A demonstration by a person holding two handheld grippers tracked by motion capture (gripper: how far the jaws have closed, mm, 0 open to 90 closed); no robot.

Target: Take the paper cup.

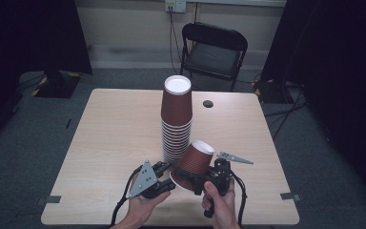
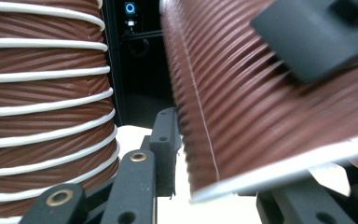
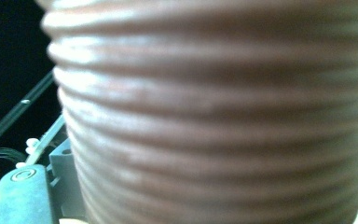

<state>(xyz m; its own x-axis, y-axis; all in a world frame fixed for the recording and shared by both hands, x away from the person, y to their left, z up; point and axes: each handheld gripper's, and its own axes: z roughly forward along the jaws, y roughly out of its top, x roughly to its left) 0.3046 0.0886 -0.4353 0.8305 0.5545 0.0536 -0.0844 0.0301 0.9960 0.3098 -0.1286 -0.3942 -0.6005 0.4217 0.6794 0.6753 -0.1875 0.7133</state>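
Note:
A tall stack of upside-down brown ribbed paper cups (image 1: 176,119) stands in the middle of the wooden table (image 1: 114,133). One single brown cup (image 1: 195,160) is tilted just right of the stack's base, off the table, with my right gripper (image 1: 198,181) shut on its wall near the white rim. My left gripper (image 1: 164,174) is open at the foot of the stack, its jaws spread wide. In the left gripper view the stack (image 2: 42,116) is at the left and the tilted cup (image 2: 261,116) hangs over the gap beside one finger (image 2: 163,140). The cup's ribbed wall (image 3: 214,116) is close in the right gripper view.
A black folding chair (image 1: 214,47) stands beyond the table's far edge. A small dark round hole (image 1: 208,103) sits in the tabletop right of the stack. Tape marks (image 1: 288,196) lie near the front corners. Dark curtains flank both sides.

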